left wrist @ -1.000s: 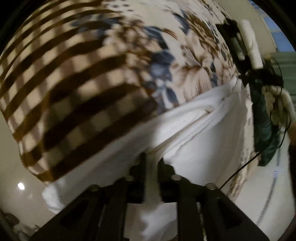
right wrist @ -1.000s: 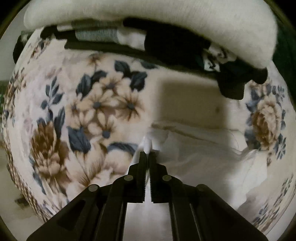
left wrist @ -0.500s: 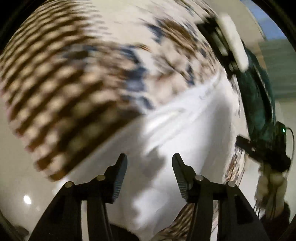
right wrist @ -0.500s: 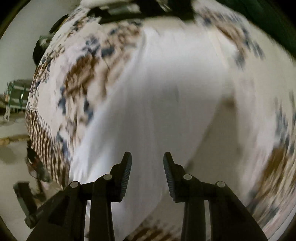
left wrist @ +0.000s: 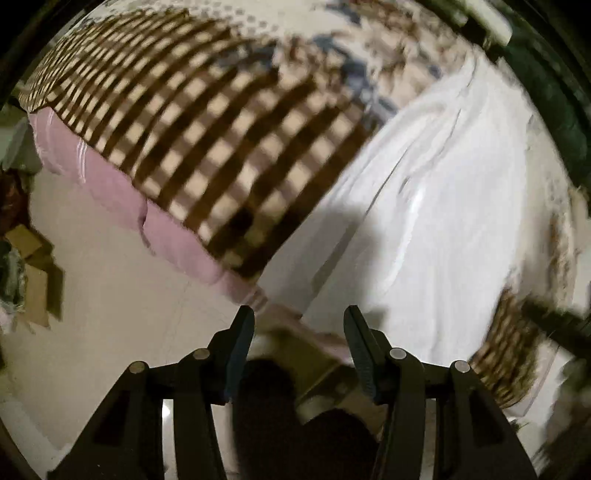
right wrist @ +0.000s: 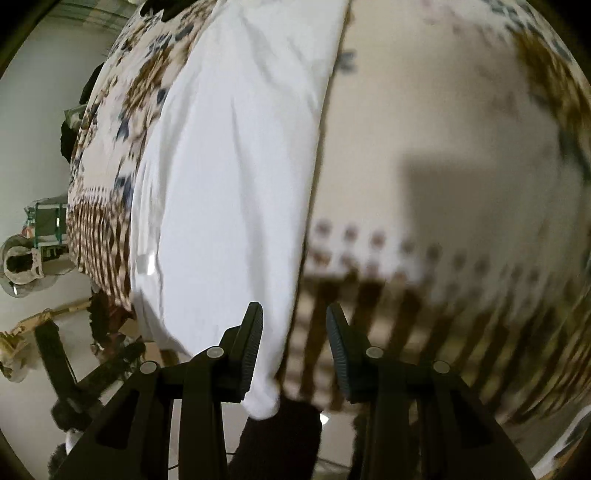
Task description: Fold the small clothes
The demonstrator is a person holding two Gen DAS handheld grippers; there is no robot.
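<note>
A white garment (left wrist: 436,221) lies flat in a long folded strip on a bed cover with a flower print and a brown checked border (left wrist: 192,122). It also shows in the right wrist view (right wrist: 229,177), with one end hanging over the bed's edge. My left gripper (left wrist: 298,325) is open and empty, above the bed's near edge, left of the garment's end. My right gripper (right wrist: 294,321) is open and empty, with its left finger (right wrist: 251,339) over the garment's hanging end.
A pink mattress edge (left wrist: 110,188) shows under the checked border. Pale floor (left wrist: 110,302) lies beside the bed, with brown boxes (left wrist: 33,266) at the left. A pile of dark clothes (right wrist: 159,7) sits at the bed's far end.
Both grippers were shut on the white garment one second ago. They have let go, opened and pulled back to the bed's near edge. The garment now lies flat.
</note>
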